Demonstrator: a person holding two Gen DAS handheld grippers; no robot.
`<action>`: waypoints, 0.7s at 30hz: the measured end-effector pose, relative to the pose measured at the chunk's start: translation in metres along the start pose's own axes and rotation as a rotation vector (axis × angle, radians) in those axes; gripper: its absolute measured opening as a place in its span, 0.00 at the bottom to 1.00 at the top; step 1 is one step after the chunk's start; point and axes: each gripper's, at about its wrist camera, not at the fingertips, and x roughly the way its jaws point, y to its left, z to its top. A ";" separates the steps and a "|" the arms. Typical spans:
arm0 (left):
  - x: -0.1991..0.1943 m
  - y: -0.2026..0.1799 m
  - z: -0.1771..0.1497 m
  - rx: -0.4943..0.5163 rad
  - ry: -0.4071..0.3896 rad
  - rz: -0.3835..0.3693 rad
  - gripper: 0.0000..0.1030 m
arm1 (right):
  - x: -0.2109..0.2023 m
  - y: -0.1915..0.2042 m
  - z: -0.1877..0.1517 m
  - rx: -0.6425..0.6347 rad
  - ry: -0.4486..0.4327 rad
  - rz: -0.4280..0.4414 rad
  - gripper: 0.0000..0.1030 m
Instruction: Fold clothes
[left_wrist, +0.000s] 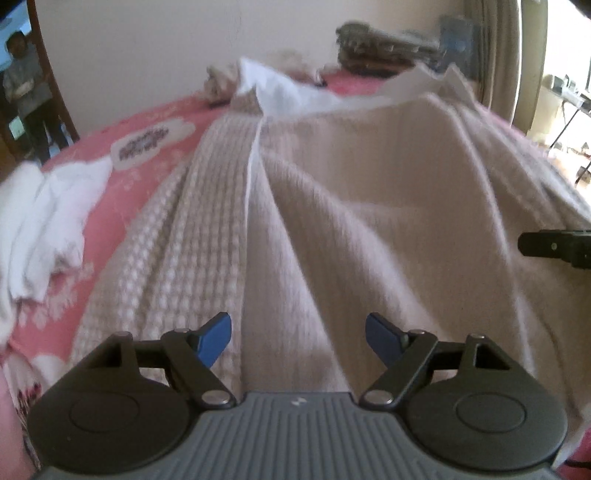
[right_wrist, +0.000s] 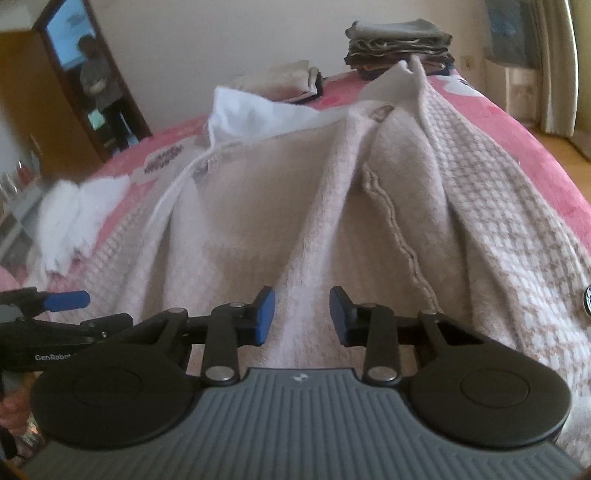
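The beige garment lies spread on the pink bed just ahead of your left gripper, jaws wide; your right gripper stands narrower, pinching nothing.

The beige knitted garment is soft, fuzzy cloth on its plain side, matt and slightly napped, with a coarser waffle-like beige-and-white checked weave on its other face and a raised stitched seam. The pink bed cover under it is matt printed cloth with a fleecy look. The crumpled white cloth beside it looks thin, soft and matt. The folded stack of grey and brown clothes is dull woven fabric. The left gripper and the right gripper are matt black plastic with smooth blue pads, shiny metal pivot pins and a ribbed grey housing. The brown door frame is smooth wood
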 end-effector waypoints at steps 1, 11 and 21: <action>0.004 0.001 -0.003 -0.003 0.014 0.004 0.79 | 0.004 0.001 -0.002 -0.011 0.016 -0.014 0.31; 0.022 0.010 -0.027 -0.023 0.059 0.032 0.79 | 0.038 -0.008 -0.017 0.033 0.165 -0.091 0.29; -0.005 0.021 -0.016 -0.091 -0.039 0.031 0.78 | 0.035 -0.007 -0.024 0.050 0.152 -0.117 0.30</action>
